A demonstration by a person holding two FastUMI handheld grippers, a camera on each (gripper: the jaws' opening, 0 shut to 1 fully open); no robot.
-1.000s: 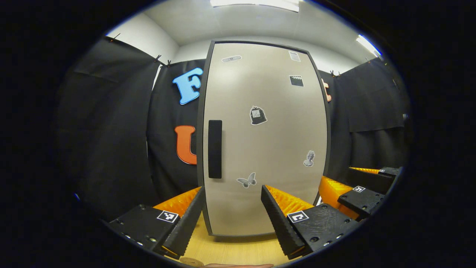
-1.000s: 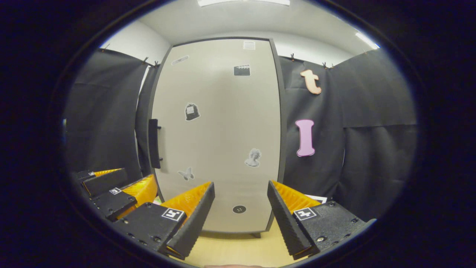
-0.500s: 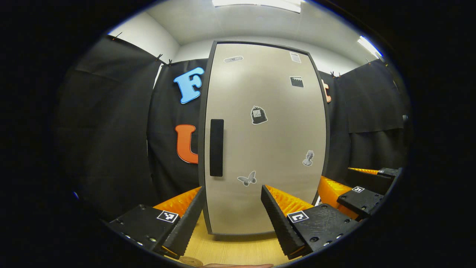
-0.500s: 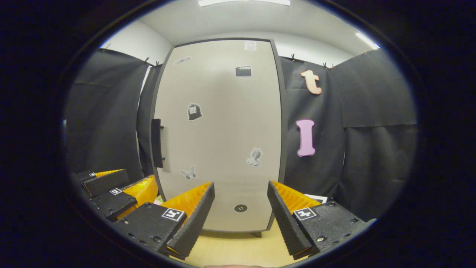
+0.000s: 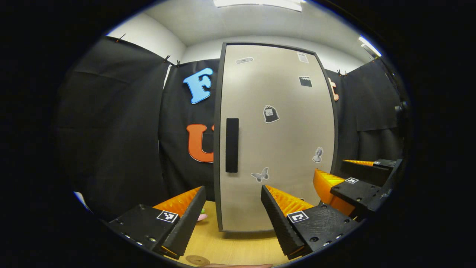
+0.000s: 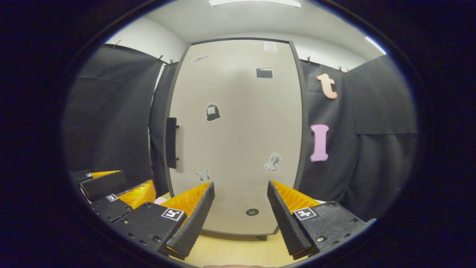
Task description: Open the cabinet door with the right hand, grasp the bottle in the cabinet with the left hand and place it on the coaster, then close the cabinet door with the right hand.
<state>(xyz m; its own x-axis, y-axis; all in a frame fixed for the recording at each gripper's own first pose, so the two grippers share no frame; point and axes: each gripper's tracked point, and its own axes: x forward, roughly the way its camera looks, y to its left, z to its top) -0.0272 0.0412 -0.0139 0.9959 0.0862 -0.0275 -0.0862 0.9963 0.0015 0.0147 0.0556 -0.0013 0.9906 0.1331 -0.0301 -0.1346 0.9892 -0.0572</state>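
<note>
In the left gripper view the left gripper (image 5: 232, 216) is waiting wide open and empty before the tall beige cabinet door (image 5: 277, 141), shut over the hidden bottle, while in the right gripper view the right gripper (image 6: 240, 214), open and empty, is facing the door's long black handle (image 6: 171, 143) to pull it.

No words or numbers can be read on the cabinet door (image 5: 282, 141). Its stickers (image 5: 271, 114) carry small pictures only, any print on them too tiny to tell.
</note>
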